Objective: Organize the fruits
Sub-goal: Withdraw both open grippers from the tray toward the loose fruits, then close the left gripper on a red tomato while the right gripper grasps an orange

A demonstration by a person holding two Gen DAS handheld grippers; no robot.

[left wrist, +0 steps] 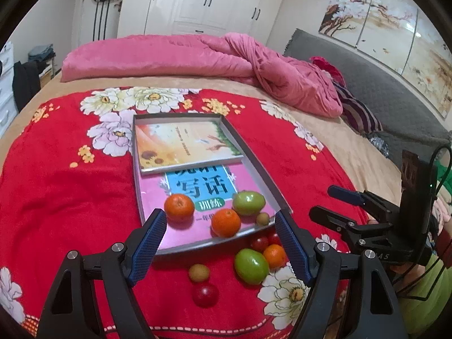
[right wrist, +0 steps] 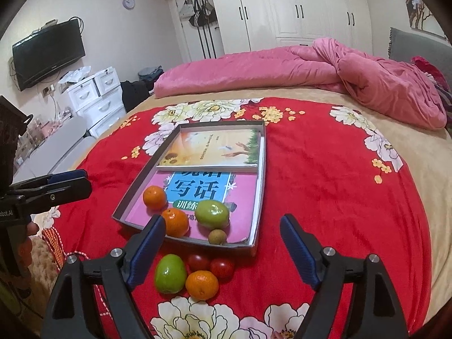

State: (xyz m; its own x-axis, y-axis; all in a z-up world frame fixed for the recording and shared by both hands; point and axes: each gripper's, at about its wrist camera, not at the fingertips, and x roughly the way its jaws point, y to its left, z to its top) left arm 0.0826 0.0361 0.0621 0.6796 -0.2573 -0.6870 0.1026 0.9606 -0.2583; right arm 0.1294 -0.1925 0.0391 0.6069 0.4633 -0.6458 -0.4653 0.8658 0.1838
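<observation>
A grey tray [left wrist: 255, 159] lies on the red flowered blanket, with two books lining it. On the pink book sit two oranges [left wrist: 179, 207] [left wrist: 226, 222], a green fruit [left wrist: 248, 202] and a small brown fruit [left wrist: 262, 218]. On the blanket in front of the tray lie another green fruit [right wrist: 170, 274], an orange [right wrist: 202, 284], two red tomatoes [right wrist: 222, 267], a brown fruit [left wrist: 199, 272] and a third tomato [left wrist: 205, 294]. My left gripper [left wrist: 220, 220] is open over the tray's near edge and holds nothing. My right gripper [right wrist: 223, 223] is open too, empty, above the loose fruits.
A crumpled pink quilt [right wrist: 367, 73] lies across the far side of the bed. The grey headboard [left wrist: 367, 84] is on the right. White drawers [right wrist: 96, 96] and a wall television [right wrist: 48, 53] stand to the left of the bed.
</observation>
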